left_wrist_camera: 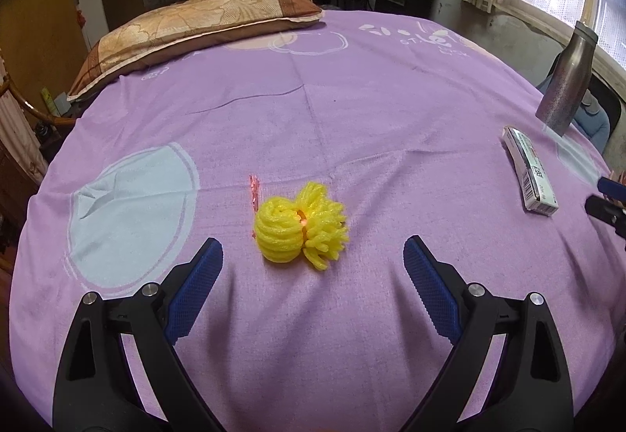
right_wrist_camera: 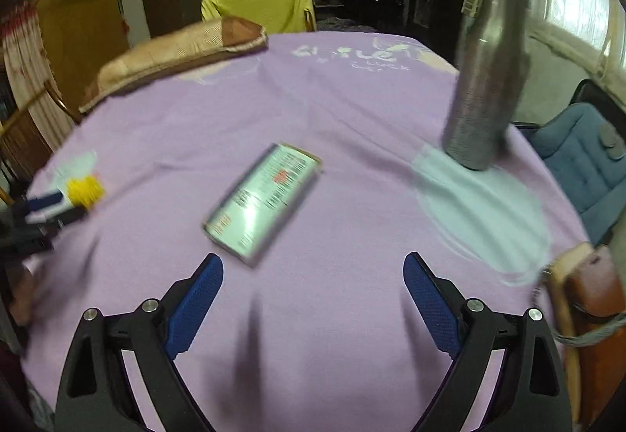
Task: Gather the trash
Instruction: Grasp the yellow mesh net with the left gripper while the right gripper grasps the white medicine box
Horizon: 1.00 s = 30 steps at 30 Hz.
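Right now your left gripper [left_wrist_camera: 313,248] hangs over the purple bedsheet [left_wrist_camera: 352,119] with its blue-padded fingers [left_wrist_camera: 197,285] spread wide and nothing between them. Just ahead of the gap lies the crumpled yellow foam fruit net [left_wrist_camera: 300,234], resting on the sheet. Its long axis runs roughly left to right in your left wrist view: the rolled, coiled end sits to the left and the frayed, splayed strands point right. A thin pink wrapper strip [left_wrist_camera: 253,193] lies touching the net's far left side, running away from you.

Your right gripper [right_wrist_camera: 313,267] is also spread apart and holds nothing. The flat white rectangular carton with printed labels [right_wrist_camera: 263,199] lies on the sheet just beyond the left finger, blurred in this view. Its long axis is diagonal, the near end toward lower left and the far end toward upper right. Farther right, a speckled silver metal bottle [right_wrist_camera: 485,80] stands on the sheet near the edge, well apart from the carton.

A tan and brown patterned pillow [left_wrist_camera: 187,29] lies at the far left of the sheet.
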Available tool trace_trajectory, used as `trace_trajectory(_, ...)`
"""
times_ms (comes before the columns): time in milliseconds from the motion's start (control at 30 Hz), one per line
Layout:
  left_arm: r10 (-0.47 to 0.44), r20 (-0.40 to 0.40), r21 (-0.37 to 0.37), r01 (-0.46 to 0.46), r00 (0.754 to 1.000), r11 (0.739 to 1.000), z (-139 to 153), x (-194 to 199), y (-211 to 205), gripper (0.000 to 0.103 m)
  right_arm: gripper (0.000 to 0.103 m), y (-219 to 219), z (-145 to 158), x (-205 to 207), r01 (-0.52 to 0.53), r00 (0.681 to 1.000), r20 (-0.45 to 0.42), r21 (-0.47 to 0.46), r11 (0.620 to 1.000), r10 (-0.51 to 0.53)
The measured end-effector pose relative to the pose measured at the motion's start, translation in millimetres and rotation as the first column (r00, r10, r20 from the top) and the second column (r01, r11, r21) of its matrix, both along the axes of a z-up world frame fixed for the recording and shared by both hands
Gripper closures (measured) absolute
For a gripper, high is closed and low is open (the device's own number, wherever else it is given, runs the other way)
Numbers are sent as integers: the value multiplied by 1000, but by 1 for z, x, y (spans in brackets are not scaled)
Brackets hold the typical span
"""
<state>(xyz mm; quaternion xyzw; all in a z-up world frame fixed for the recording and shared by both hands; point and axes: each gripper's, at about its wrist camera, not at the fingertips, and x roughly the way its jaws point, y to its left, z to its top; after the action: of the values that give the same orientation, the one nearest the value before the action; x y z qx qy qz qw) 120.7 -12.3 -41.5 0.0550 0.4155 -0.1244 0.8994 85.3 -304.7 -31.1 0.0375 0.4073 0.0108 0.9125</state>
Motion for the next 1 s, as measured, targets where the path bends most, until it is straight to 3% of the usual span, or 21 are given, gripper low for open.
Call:
trace_trajectory(133,17,-2,-19,-17,1000,1000,1,2,5,12,11,17,-6,29,-26,999,-16,94,995,28)
trace_trajectory(333,38,-54,-81,-42,998,996,-2,10,15,12,10,29,-18,56,2,997,-74,126,992,8)
trace_trajectory(467,49,-57,-58,-52,997,997,-4,11,14,12,7,30,-29,71,5,994,-105,159,987,12)
trace_trajectory(567,40,-61,-27,-41,997,999,-7,12,8,12,7,35,-32,79,-17,995,-99,130,991,30)
trace_trajectory(633,36,-67,-25,-38,997,999,-8,12,7,12,16,43,-33,80,-57,994,-94,70,996,64)
trace_trajectory(667,37,-69,-25,-39,997,999,-8,12,7,12,37,46,-33,81,-71,993,-90,30,997,73)
trace_trajectory(700,38,-69,-25,-40,997,999,-8,12,7,12,45,49,-32,79,-82,993,-83,-7,997,81)
trace_trajectory(767,42,-70,-22,-44,997,999,-8,12,8,12,55,47,-31,76,-107,991,-76,34,994,110)
trace_trajectory(800,43,-70,-21,-45,997,999,-8,12,7,12,59,45,-30,75,-117,990,-75,63,991,122)
trace_trajectory(1000,53,-78,-17,-55,996,998,-9,14,8,12,59,40,-29,76,-122,989,-68,117,986,131)
